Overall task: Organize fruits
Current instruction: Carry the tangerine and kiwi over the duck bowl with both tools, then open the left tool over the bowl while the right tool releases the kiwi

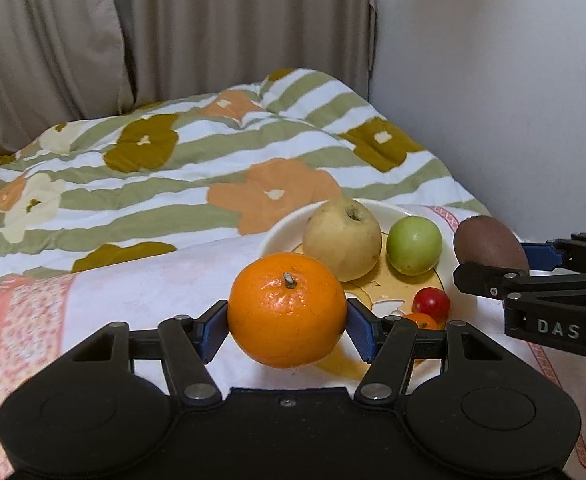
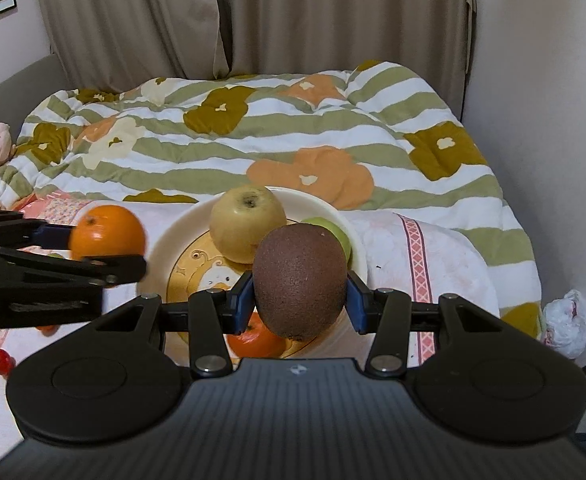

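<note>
My left gripper (image 1: 288,322) is shut on an orange (image 1: 287,314), held just left of a cream plate (image 1: 281,232); the orange also shows in the right wrist view (image 2: 107,234). My right gripper (image 2: 299,294) is shut on a brown kiwi (image 2: 299,280), held above the plate (image 2: 161,244); the kiwi shows in the left wrist view (image 1: 491,246) at the plate's right. On the plate lie a yellow apple (image 1: 343,238), a green fruit (image 1: 414,245), a cherry tomato (image 1: 431,303) and a small orange fruit (image 2: 255,340).
The plate rests on a white and pink towel (image 1: 133,292) on a bed with a flowered striped quilt (image 1: 181,172). A red cherry tomato (image 2: 0,359) lies on the towel at left. Curtains (image 1: 213,20) and a wall (image 1: 493,80) stand behind.
</note>
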Demonstrator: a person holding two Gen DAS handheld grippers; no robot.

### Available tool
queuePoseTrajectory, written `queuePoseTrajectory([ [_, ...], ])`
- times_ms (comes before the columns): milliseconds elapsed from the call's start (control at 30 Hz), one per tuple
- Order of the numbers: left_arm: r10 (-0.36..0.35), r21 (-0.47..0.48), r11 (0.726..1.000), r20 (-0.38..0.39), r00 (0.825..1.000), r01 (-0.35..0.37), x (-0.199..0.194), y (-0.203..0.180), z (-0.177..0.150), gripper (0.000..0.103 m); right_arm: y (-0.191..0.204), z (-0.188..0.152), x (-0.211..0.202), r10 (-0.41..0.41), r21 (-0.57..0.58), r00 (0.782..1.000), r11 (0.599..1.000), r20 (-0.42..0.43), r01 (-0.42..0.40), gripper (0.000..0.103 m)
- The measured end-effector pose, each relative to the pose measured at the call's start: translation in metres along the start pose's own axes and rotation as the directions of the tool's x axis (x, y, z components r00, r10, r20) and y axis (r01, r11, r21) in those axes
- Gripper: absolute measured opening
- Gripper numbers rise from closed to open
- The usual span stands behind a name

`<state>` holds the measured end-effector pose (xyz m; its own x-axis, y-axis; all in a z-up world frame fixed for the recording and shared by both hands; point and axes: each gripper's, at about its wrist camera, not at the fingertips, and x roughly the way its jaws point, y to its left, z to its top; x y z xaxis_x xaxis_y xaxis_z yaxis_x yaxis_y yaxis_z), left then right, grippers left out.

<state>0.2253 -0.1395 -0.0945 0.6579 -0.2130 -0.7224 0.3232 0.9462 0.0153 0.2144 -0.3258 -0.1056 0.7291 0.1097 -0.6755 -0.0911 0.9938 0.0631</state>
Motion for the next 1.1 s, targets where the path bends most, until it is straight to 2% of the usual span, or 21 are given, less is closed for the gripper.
queuePoseTrajectory([
  [400, 0.019, 0.14, 0.99, -0.074, 0.997, -0.008, 0.052, -0.03, 0.004, 0.067, -0.014, -0.001, 0.021, 0.015, 0.01, 1.0, 1.0, -0.026, -0.014, 0.061],
  [467, 0.025, 0.132, 0.991, -0.069, 0.997, -0.016, 0.053, -0.029, 0.004, 0.068, -0.015, 0.0, 0.022, 0.011, 0.011, 1.0, 1.0, -0.029, -0.01, 0.061],
  [600, 0.03, 0.127, 0.992, -0.033, 0.999, -0.026, 0.045, -0.027, 0.009, 0.085, -0.015, 0.002, 0.022, 0.007, 0.009, 1.0, 1.0, -0.025, -0.007, 0.061],
  [700, 0.031, 0.096, 0.995, -0.026, 0.999, -0.028, 0.037, -0.02, 0.01, 0.09, -0.016, 0.004, 0.02, 0.008, 0.003, 1.0, 1.0, -0.021, -0.008, 0.061],
  [800, 0.045, 0.065, 0.997, -0.02, 0.999, -0.043, 0.026, -0.011, 0.008, 0.093, -0.012, 0.006, 0.017, 0.018, -0.009, 1.0, 1.0, -0.019, -0.018, 0.061],
  [1100, 0.084, 0.003, 0.996, -0.025, 0.996, -0.084, -0.002, 0.013, -0.005, 0.095, 0.014, 0.013, 0.022, 0.057, -0.074, 0.997, 0.995, -0.048, -0.061, 0.061],
])
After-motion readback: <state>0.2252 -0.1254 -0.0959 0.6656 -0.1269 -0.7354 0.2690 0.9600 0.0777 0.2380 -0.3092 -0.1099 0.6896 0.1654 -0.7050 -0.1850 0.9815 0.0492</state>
